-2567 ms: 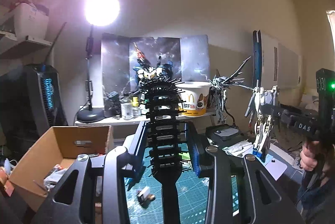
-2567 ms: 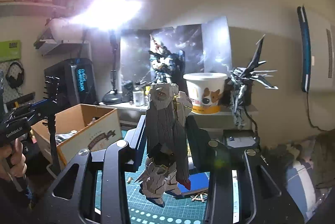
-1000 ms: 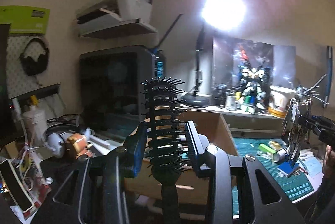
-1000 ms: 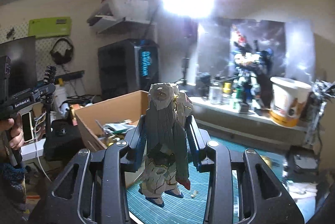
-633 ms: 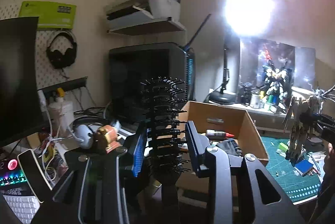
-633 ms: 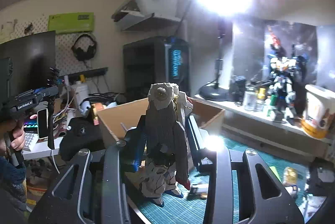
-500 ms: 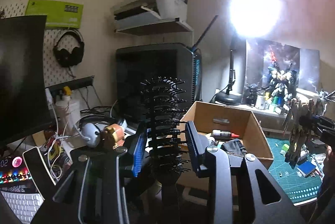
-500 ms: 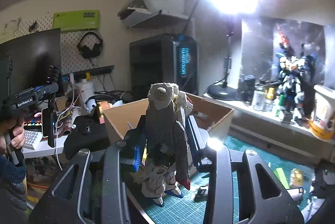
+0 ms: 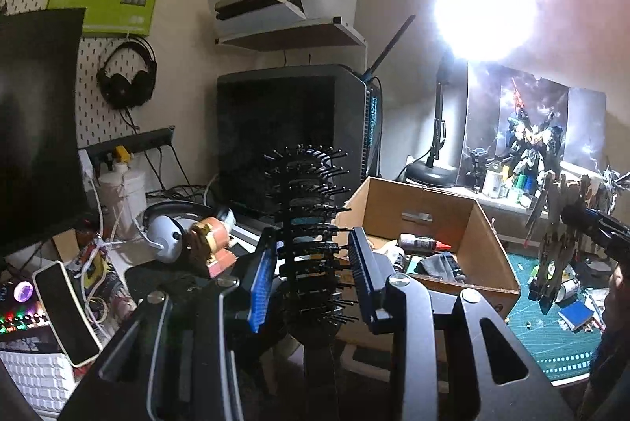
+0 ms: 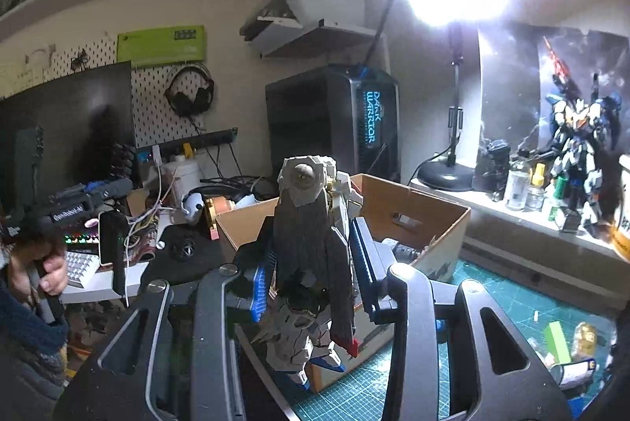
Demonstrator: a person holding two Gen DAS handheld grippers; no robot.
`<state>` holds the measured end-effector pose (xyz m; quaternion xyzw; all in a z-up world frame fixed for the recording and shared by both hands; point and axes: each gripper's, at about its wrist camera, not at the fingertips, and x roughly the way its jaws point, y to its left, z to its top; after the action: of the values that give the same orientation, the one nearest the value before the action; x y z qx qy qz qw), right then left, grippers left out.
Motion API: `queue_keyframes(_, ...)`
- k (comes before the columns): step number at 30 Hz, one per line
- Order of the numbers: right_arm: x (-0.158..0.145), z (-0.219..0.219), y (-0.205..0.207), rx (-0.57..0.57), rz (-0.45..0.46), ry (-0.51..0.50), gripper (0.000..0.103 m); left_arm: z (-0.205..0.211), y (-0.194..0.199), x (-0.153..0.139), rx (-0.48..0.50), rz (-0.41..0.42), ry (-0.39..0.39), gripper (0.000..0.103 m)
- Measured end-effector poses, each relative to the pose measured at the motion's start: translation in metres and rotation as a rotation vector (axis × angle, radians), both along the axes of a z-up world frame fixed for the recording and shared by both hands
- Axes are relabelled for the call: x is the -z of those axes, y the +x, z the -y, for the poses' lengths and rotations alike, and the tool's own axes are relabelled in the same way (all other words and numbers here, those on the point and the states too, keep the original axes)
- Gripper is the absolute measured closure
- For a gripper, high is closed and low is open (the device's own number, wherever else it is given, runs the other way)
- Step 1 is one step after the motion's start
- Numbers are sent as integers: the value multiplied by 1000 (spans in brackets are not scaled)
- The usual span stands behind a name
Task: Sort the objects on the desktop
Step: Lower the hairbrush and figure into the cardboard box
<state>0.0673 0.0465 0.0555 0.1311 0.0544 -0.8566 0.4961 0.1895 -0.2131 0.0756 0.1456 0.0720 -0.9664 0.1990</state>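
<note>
We've got our left hand-held gripper (image 9: 311, 263) pinching a black hairbrush (image 9: 311, 224) upright, above the near-left corner of the cardboard box (image 9: 429, 224). Our right hand-held gripper (image 10: 311, 263) clamps a grey robot model (image 10: 315, 243), held above the box's near side by the green cutting mat (image 10: 512, 303).

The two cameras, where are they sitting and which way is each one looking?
Left wrist view: sits on the left tool, looking along its fingers past the black hairbrush it grips, toward the cardboard box; the right tool shows at the right edge.
Right wrist view: sits on the right tool, looking past the robot figure it grips, toward the same box; a hand with the left tool shows at left.
Both share the box, the lamp and the computer tower.
</note>
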Motion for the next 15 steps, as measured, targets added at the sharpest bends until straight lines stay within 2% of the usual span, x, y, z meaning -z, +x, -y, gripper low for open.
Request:
queue_keyframes(7, -2, -9, -7, -2, 12, -34, 69, -14, -18, 2, 57, 22, 10, 67)
queue_keyframes(15, -21, 8, -39, -8, 60, -64, 69, -15, -62, -17, 73, 45, 9, 67)
